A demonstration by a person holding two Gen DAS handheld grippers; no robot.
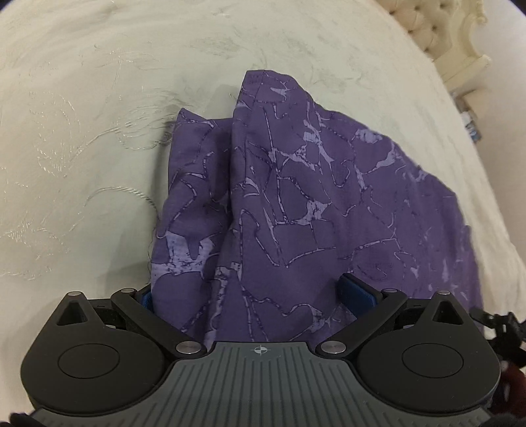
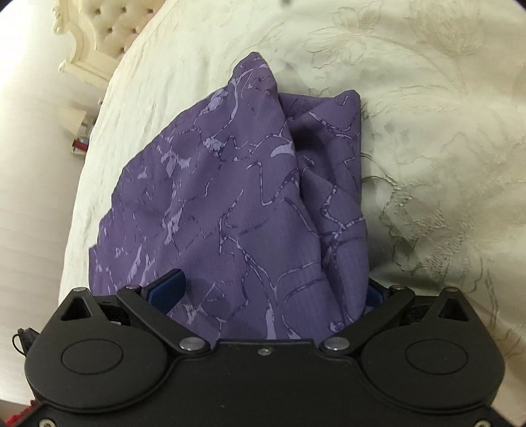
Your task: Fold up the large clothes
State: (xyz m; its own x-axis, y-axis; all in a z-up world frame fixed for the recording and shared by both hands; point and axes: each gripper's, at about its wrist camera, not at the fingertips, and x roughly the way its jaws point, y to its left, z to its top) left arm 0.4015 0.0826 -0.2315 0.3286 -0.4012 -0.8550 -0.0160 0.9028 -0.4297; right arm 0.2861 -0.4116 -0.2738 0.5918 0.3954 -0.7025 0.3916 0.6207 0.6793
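Observation:
A purple garment (image 1: pixel 296 184) with a pale crackle print lies bunched on the cream bedspread (image 1: pixel 82 131). In the left wrist view it runs from a peak near the middle down between the fingers of my left gripper (image 1: pixel 251 289). That gripper's jaws stand wide apart, with one blue pad (image 1: pixel 356 290) showing and the other mostly hidden by cloth. In the right wrist view the same garment (image 2: pixel 230 197) fills the gap of my right gripper (image 2: pixel 271 290). Its jaws are also spread wide, with cloth draped between them and one blue pad (image 2: pixel 167 290) in sight.
A tufted cream headboard (image 1: pixel 424 19) stands at the bed's far corner and appears again as the headboard (image 2: pixel 108 23) at the upper left. Small items (image 2: pixel 80 144) lie on the floor beside the bed edge. Embroidered bedspread (image 2: pixel 443 147) stretches out around the garment.

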